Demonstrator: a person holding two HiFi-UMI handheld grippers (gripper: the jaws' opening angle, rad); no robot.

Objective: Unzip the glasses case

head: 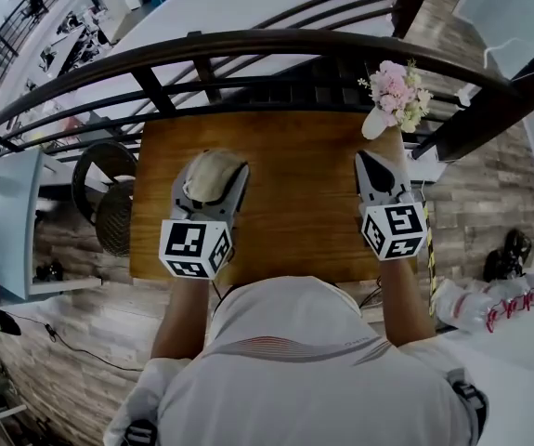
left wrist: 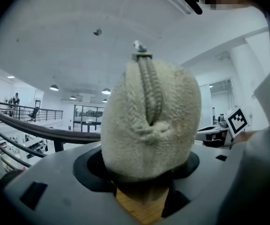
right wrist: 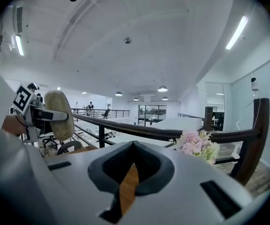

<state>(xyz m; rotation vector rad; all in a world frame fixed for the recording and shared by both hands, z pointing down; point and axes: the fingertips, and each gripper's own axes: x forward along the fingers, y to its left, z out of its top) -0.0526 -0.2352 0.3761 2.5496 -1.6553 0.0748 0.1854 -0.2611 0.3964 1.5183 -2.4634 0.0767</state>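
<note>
The glasses case (head: 209, 177) is a cream, fuzzy pouch, and my left gripper (head: 213, 160) is shut on it above the left half of the wooden table (head: 294, 203). In the left gripper view the case (left wrist: 149, 121) stands upright between the jaws, its zipper facing the camera with the metal pull (left wrist: 142, 49) at the top end. My right gripper (head: 372, 159) hovers over the table's right side, shut with nothing between its jaws. From the right gripper view the case (right wrist: 59, 114) shows far off to the left, well apart from the right gripper (right wrist: 134, 162).
A pink flower bunch (head: 397, 94) in a white vase stands at the table's far right corner. A dark curved railing (head: 248, 49) runs just behind the table. A round wicker chair (head: 109, 193) sits to the left of the table.
</note>
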